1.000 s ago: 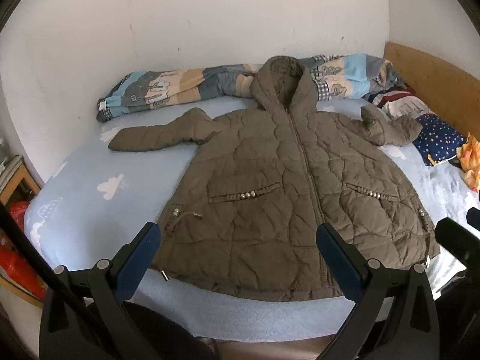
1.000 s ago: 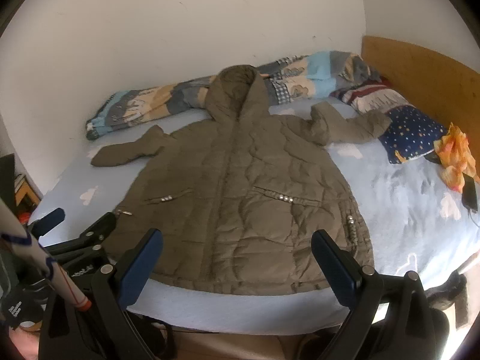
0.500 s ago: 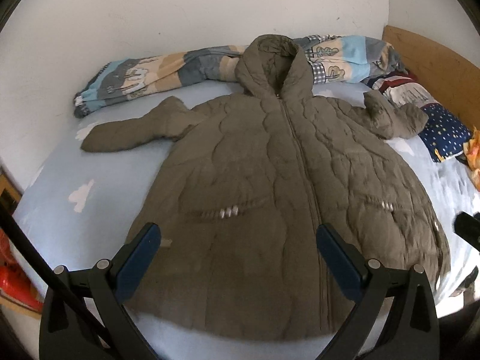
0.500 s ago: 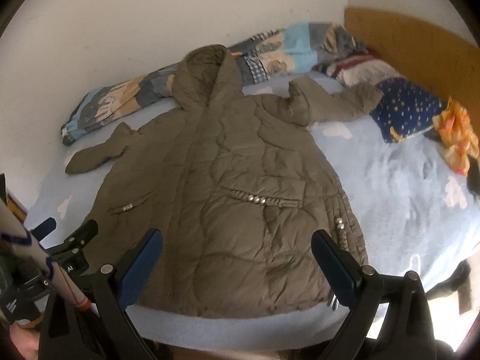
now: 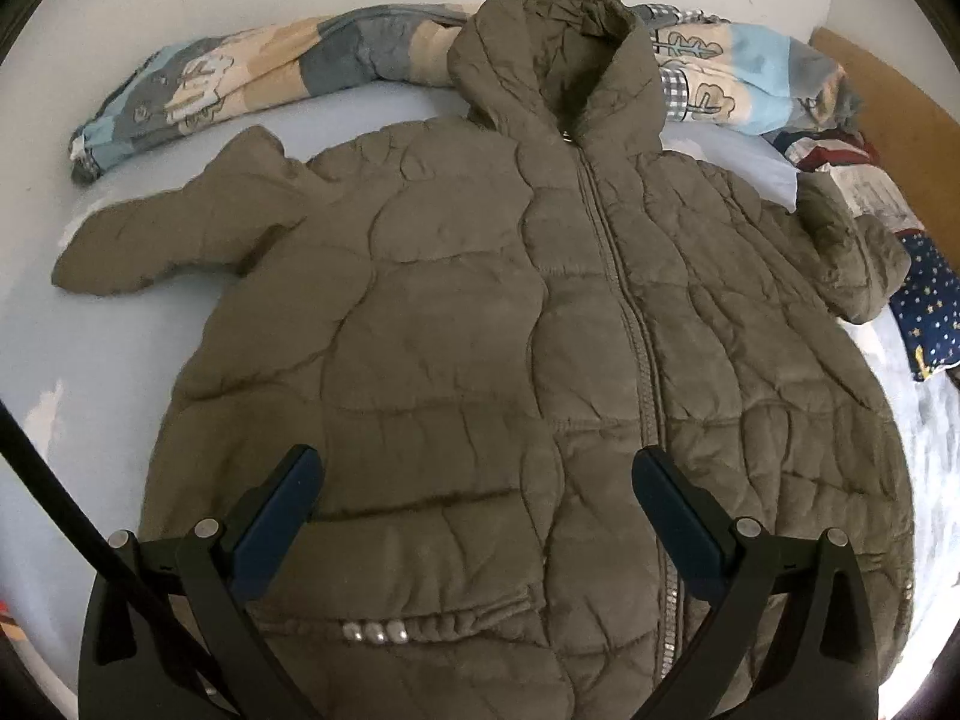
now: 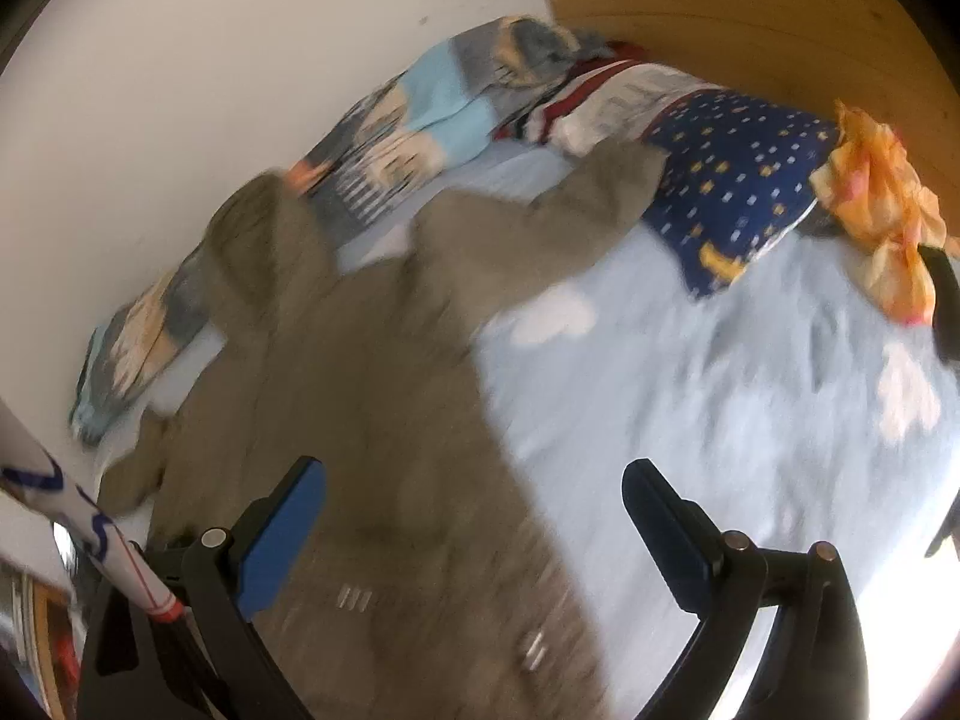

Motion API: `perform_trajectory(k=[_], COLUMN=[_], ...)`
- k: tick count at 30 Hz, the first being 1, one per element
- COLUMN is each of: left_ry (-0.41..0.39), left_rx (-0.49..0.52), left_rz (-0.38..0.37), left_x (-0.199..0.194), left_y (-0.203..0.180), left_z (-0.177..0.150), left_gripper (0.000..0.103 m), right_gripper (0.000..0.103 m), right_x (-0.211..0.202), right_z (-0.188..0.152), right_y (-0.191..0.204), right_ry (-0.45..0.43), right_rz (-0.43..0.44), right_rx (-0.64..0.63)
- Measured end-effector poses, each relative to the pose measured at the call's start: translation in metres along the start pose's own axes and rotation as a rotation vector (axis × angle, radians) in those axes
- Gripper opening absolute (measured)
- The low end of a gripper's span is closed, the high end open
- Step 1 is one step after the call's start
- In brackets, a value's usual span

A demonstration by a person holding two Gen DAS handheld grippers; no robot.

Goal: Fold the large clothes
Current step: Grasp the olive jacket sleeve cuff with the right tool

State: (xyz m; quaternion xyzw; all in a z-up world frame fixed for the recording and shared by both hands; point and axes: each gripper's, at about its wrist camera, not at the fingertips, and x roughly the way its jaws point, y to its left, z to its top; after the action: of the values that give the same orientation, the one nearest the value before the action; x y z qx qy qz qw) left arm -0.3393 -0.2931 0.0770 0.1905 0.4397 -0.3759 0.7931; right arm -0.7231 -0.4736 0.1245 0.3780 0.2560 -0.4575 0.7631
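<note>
An olive quilted hooded jacket lies front up and zipped on a pale blue bed, with its sleeves spread to both sides and its hood toward the wall. My left gripper hovers open over the jacket's lower front, left of the zipper, holding nothing. In the blurred right wrist view the same jacket fills the left half, and its right sleeve reaches toward the pillows. My right gripper stands open above the jacket's right side edge, one finger over the jacket and one over bare sheet.
A rolled patterned quilt lies along the white wall behind the hood. A navy star-print pillow, a striped cloth and an orange cloth lie by the wooden headboard. Bare sheet extends right of the jacket.
Both grippers have moved forward and down over the jacket. The right one has also swung and tilted toward the jacket's right side, so its view is blurred.
</note>
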Motion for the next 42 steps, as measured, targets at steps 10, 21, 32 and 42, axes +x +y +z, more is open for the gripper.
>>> perform_trajectory(k=[10, 21, 32, 42], left_ry=[-0.048, -0.075, -0.076, -0.093], left_rx=[0.121, 0.177, 0.198, 0.191], left_rz=[-0.007, 0.009, 0.004, -0.03], left_x=[-0.003, 0.002, 0.012, 0.001], left_y=[-0.005, -0.003, -0.011, -0.015], left_z=[-0.001, -0.002, -0.002, -0.004], left_gripper=[0.103, 0.103, 0.103, 0.103], right_gripper=[0.101, 0.081, 0.042, 0.014], right_x=[0.125, 0.222, 0.281, 0.2], right_z=[0.139, 0.214, 0.237, 0.224], right_y=[-0.081, -0.143, -0.159, -0.138], right_ry=[0.025, -0.01, 0.006, -0.181], right_rz=[-0.003, -0.056, -0.126, -0.205], right_rx=[0.222, 0.319, 0.267, 0.2])
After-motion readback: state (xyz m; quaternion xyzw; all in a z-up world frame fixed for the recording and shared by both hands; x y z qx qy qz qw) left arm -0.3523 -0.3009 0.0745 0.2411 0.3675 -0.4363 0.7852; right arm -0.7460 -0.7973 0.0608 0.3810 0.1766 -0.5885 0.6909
